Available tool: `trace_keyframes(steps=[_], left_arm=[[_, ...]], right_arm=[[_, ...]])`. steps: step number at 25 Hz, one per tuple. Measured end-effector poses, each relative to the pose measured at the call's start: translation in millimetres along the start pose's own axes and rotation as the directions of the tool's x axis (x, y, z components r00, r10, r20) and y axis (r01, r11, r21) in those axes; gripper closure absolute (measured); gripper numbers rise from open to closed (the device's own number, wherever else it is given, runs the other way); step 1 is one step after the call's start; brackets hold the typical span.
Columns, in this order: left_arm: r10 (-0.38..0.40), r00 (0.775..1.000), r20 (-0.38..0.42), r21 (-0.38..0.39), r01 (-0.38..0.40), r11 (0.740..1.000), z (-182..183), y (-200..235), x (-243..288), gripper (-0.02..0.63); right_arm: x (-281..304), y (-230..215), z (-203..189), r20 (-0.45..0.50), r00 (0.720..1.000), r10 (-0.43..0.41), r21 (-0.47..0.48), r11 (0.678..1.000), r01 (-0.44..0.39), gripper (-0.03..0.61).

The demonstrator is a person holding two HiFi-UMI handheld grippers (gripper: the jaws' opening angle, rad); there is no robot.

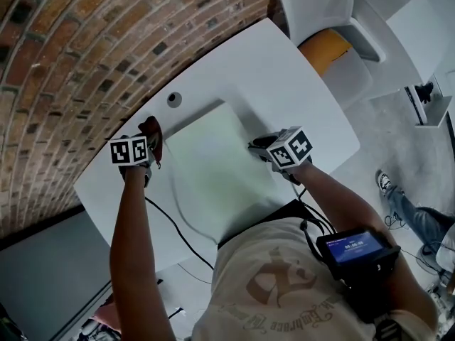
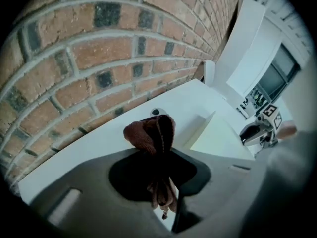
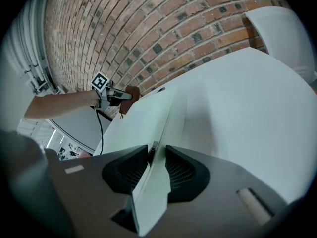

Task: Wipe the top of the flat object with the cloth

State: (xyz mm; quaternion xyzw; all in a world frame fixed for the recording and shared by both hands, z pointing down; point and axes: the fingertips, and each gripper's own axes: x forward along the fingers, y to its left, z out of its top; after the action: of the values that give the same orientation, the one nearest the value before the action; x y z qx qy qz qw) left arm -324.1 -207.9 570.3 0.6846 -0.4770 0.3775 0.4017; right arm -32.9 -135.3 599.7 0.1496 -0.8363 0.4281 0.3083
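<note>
- Beige shirt (image 1: 284, 290) fills the 6 o'clock foreground of the head view.
- Right gripper (image 3: 157, 163) pinches the flat board (image 3: 148, 118) by its 3 o'clock edge, with the jaws narrow on the thin rim.
- Flat board: pale greenish-white, plain and smooth, lying in the middle of the white table (image 1: 284, 77).
- Left gripper (image 2: 161, 170) is clamped on a bunched rust-brown cloth (image 2: 151, 133) (a ribbed seam shows), at the board's 9 o'clock edge.

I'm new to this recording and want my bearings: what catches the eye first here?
A reddish-brown cloth bunched in the left gripper, by the left edge of a pale flat board on the white table. The right gripper clamps the board's right edge, and a brick wall runs behind the table.
</note>
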Motion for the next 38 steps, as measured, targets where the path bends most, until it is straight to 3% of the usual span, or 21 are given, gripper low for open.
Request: trace_keyframes(steps=[6, 11, 16, 19, 21, 26, 38], left_arm=[[-0.084, 0.989, 0.122, 0.095, 0.073, 0.993, 46.5, -75.6, -21.3, 0.538], [-0.212, 0.967, 0.144, 0.173, 0.186, 0.967, 79.5, -155.2, -12.4, 0.538], [-0.359, 0.925, 0.125, 0.135, 0.343, 0.93, 98.5, -225.3, 20.2, 0.538], [-0.395, 0.914, 0.092, 0.102, 0.386, 0.917, 98.1, -251.0, 46.5, 0.538], [-0.375, 0.925, 0.068, 0.073, 0.37, 0.926, 93.9, -256.7, 62.7, 0.538], [-0.235, 0.972, 0.006, 0.054, 0.234, 0.971, 77.6, -237.3, 78.9, 0.54], [-0.072, 0.997, -0.008, -0.038, 0.072, 0.997, 26.2, -156.0, 41.1, 0.54]], right_arm=[[-0.1, 0.8, 0.5, 0.003, 1.0, 0.01, -0.001, 1.0, -0.01, 0.456], [-0.6, 1.0, 1.5, 0.008, 1.0, 0.019, -0.002, 1.0, -0.019, 0.456], [-0.3, 0.4, 2.1, 0.01, 1.0, 0.03, -0.003, 1.0, -0.03, 0.454], [0.6, 1.3, 2.4, 0.012, 0.999, 0.036, -0.006, 0.999, -0.036, 0.454], [-0.4, 1.1, 1.6, 0.01, 0.999, 0.039, -0.011, 0.999, -0.039, 0.454], [-2.1, 0.0, 0.1, 0.0, 0.999, 0.041, -0.016, 0.999, -0.041, 0.454], [-2.9, -0.2, -0.5, 0.0, 1.0, 0.024, -0.015, 1.0, -0.024, 0.454]])
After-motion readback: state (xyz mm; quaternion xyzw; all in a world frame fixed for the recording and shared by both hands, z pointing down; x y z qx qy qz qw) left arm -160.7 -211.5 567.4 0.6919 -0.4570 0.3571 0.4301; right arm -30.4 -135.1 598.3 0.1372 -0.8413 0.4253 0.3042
